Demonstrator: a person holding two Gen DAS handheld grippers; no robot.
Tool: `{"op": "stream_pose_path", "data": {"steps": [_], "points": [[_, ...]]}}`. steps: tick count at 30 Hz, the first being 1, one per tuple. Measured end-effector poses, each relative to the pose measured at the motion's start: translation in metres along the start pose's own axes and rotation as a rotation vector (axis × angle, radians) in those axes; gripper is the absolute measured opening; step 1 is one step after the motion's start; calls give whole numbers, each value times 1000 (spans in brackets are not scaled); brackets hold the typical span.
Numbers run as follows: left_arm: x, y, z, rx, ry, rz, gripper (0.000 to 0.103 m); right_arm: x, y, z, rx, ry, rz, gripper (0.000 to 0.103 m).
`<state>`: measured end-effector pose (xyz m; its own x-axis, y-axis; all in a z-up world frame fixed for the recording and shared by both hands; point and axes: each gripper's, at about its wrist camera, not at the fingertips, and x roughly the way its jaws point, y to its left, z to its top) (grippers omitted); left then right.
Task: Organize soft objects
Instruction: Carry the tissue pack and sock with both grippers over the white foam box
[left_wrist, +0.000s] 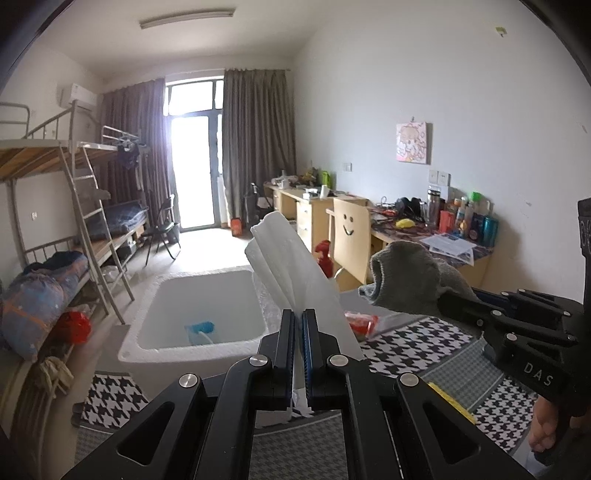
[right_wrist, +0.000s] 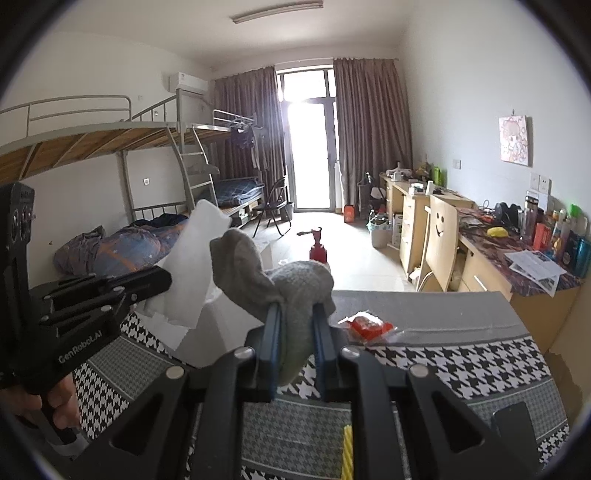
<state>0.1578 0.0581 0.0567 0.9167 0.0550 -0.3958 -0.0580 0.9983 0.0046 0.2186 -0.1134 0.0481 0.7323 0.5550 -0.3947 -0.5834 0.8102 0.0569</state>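
My left gripper (left_wrist: 298, 317) is shut on a folded white tissue (left_wrist: 291, 266) that stands up above the table's far left edge, beside a white foam box (left_wrist: 173, 350). It also shows in the right wrist view (right_wrist: 162, 282), with the tissue (right_wrist: 188, 258) sticking out. My right gripper (right_wrist: 297, 314) is shut on a grey sock (right_wrist: 291, 291) that droops over both fingers. In the left wrist view the right gripper (left_wrist: 447, 299) holds the sock (left_wrist: 406, 277) to the right of the tissue.
The table has a houndstooth cloth (right_wrist: 461, 362). A red packet in clear wrap (right_wrist: 369, 325) lies on it, also in the left wrist view (left_wrist: 364, 321). A blue item (left_wrist: 201, 326) lies inside the foam box. A yellow object (right_wrist: 347, 454) lies near the front edge.
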Motion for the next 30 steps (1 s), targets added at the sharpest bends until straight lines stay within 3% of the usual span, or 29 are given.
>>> {"op": "stream_pose_path", "data": {"steps": [30], "points": [[14, 35, 26, -19, -29, 104, 5, 30, 27, 34, -50, 5, 61, 19]]}}
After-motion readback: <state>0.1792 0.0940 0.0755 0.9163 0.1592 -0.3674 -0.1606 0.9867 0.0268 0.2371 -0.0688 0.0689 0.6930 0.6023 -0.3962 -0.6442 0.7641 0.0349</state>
